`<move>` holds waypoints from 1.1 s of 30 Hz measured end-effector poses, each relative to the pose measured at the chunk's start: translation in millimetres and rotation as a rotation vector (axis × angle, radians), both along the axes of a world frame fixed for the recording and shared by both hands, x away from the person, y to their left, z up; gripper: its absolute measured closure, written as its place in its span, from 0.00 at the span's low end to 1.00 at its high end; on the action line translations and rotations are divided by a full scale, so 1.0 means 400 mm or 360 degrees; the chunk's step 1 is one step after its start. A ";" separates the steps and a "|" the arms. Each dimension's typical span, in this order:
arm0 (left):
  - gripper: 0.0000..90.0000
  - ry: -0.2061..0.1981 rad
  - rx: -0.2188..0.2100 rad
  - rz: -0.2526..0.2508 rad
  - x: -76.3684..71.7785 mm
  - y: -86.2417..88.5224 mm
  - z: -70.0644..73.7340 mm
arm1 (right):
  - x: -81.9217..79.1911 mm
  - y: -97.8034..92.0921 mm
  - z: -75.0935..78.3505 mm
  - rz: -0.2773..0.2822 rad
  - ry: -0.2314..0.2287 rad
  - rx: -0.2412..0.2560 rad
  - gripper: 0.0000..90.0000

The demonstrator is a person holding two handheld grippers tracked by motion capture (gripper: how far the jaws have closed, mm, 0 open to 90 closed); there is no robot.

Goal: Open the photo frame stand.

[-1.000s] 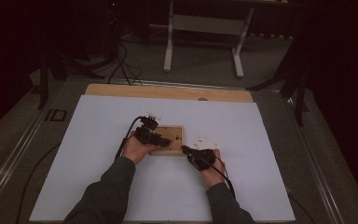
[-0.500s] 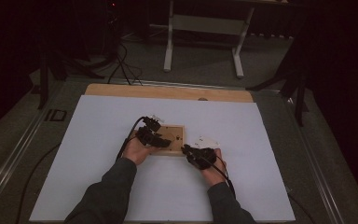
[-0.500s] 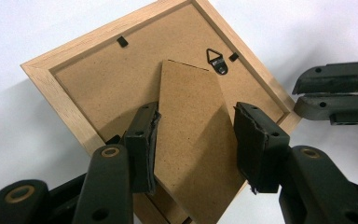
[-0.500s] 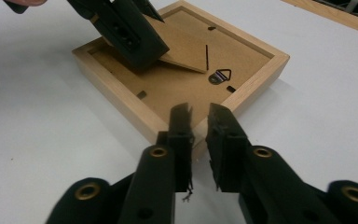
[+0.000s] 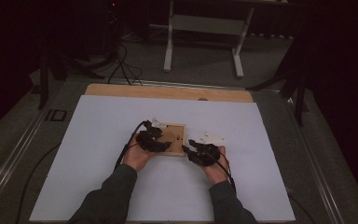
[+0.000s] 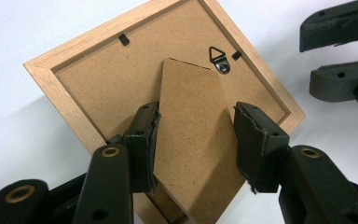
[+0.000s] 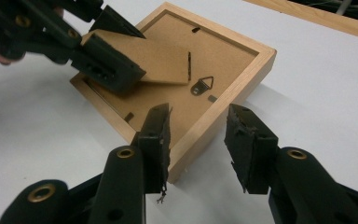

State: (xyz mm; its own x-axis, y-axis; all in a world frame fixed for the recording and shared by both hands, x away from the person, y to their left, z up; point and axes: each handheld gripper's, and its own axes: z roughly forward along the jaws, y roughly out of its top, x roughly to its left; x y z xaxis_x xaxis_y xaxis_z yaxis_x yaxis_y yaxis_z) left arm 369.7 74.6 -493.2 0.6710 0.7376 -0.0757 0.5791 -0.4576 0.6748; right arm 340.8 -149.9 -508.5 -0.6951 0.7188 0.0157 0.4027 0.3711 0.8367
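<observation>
Right gripper (image 7: 198, 140) jaws spread, straddling the near edge of the picture frame (image 7: 223, 107); frame lies face down mid-tabletop (image 5: 98, 121); left gripper (image 6: 196, 140) jaws spread either side of the easel stand (image 6: 191, 135), which is lifted off the backing; hanger ring (image 6: 218, 58) beyond.

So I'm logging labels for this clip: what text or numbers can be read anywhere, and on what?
"ID" in pale letters on the dark floor strip left of the table.
No text on the picture frame, its back stand, or either gripper.
</observation>
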 end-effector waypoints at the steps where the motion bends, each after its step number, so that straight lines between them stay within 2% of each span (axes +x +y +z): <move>1: 0.59 -0.0018 0.0003 0.0002 -0.005 -0.001 0.000 | 0.000 0.000 0.001 0.0001 0.0002 0.0003 0.66; 5: 0.59 -0.0101 0.0014 0.0014 -0.027 -0.005 -0.003 | 0.001 -0.001 0.009 0.0002 0.0011 0.0011 0.64; 10: 0.59 -0.0164 0.0032 0.0009 -0.042 -0.006 -0.005 | 0.011 -0.004 0.026 0.0002 0.0024 0.0018 0.63; 16: 0.59 -0.0236 0.0054 0.0010 -0.061 -0.009 -0.007 | 0.043 0.003 0.044 -0.0017 0.0040 0.0005 0.61; 19: 0.59 -0.0264 0.0053 0.0011 -0.068 -0.009 -0.009 | 0.063 0.003 0.053 -0.0035 0.0053 0.0023 0.60; 23: 0.59 -0.0291 0.0052 0.0008 -0.078 -0.006 -0.012 | 0.093 0.001 0.055 -0.0049 0.0123 0.0074 0.59; 25: 0.59 -0.0301 0.0049 0.0007 -0.080 -0.004 -0.013 | 0.099 0.000 0.053 -0.0047 0.0136 0.0089 0.59; 27: 0.59 -0.0320 0.0041 0.0007 -0.086 -0.002 -0.016 | 0.115 0.000 0.046 -0.0053 0.0198 0.0153 0.58; 33: 0.59 -0.0382 0.0054 -0.0008 -0.099 0.000 -0.021 | 0.134 0.012 0.034 -0.0027 0.0262 0.0161 0.53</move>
